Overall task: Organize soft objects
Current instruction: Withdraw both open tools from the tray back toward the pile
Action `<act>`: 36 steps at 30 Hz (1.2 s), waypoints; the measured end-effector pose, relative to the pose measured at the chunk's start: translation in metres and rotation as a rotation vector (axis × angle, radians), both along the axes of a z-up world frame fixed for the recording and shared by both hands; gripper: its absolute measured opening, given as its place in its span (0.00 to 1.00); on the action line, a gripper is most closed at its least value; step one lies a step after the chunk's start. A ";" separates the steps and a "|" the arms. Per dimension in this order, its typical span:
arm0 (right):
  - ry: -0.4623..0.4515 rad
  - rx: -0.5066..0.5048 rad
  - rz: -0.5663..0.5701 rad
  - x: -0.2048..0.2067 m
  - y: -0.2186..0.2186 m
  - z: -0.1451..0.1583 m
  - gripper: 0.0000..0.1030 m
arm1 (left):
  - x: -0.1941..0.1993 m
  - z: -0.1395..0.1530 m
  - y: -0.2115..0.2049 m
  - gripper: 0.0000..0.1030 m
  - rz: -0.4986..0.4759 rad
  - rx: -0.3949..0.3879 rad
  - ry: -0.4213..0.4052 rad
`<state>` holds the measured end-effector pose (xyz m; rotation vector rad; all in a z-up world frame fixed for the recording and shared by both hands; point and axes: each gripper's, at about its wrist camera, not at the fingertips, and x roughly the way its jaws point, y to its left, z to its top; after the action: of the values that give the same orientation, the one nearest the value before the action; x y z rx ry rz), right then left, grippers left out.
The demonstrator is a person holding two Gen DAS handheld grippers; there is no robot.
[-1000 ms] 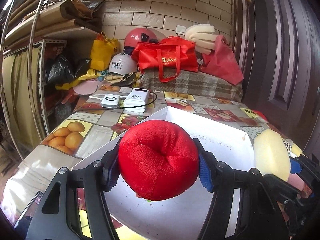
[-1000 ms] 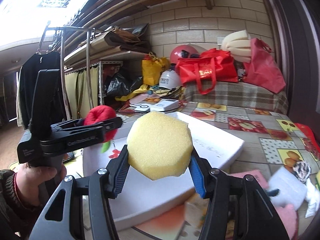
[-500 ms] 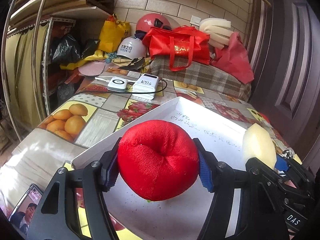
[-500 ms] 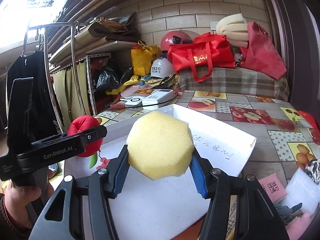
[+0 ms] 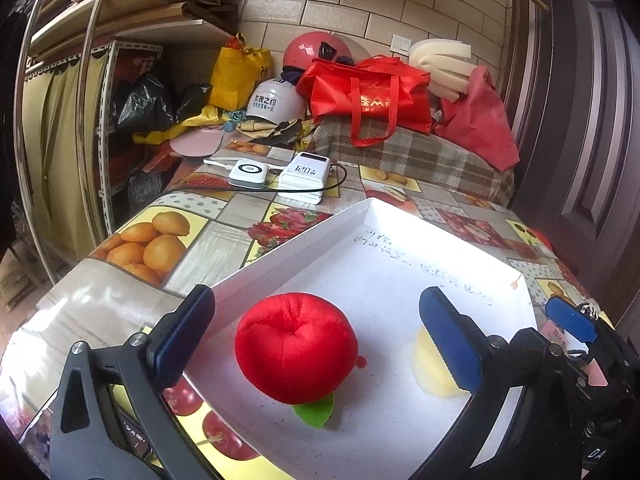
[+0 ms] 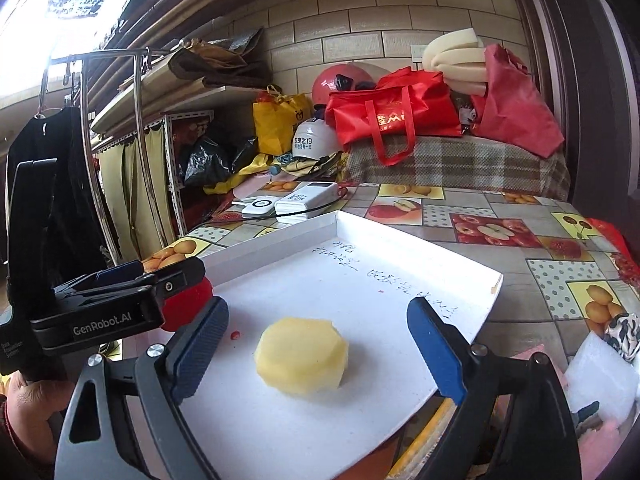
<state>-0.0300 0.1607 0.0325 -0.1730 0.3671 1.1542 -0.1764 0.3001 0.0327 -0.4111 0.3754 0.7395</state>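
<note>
A red plush apple [image 5: 296, 346] with a green leaf lies in the white tray [image 5: 400, 264]. My left gripper [image 5: 318, 336] is around it, its jaws opening, and neither pad touches it. A yellow sponge [image 6: 302, 356] lies flat in the same tray [image 6: 360, 280]. My right gripper [image 6: 318, 350] straddles it with jaws opening and clear gaps on both sides. In the left wrist view the sponge [image 5: 430, 364] is partly hidden behind my right-hand pad. In the right wrist view the left gripper [image 6: 120, 300] covers most of the apple [image 6: 188, 308].
Two white power banks [image 5: 284, 174] with a black cable lie beyond the tray on the fruit-patterned tablecloth [image 5: 160, 240]. Red bags [image 5: 372, 96], helmets and foam crowd the back. White and pink foam pieces [image 6: 600, 376] lie right of the tray. A hand [image 6: 28, 396] holds the left gripper.
Both grippers have let go: the apple and the sponge now rest on the tray floor, and the jaws of each stand much wider.
</note>
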 end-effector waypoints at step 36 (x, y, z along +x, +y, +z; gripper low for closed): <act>-0.054 0.048 0.036 -0.014 -0.023 0.004 1.00 | 0.002 0.018 -0.043 1.00 -0.009 0.219 -0.010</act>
<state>-0.0438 0.1379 0.0368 -0.1687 0.2894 1.1904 -0.1745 0.2572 0.0507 -0.2064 0.2826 0.7605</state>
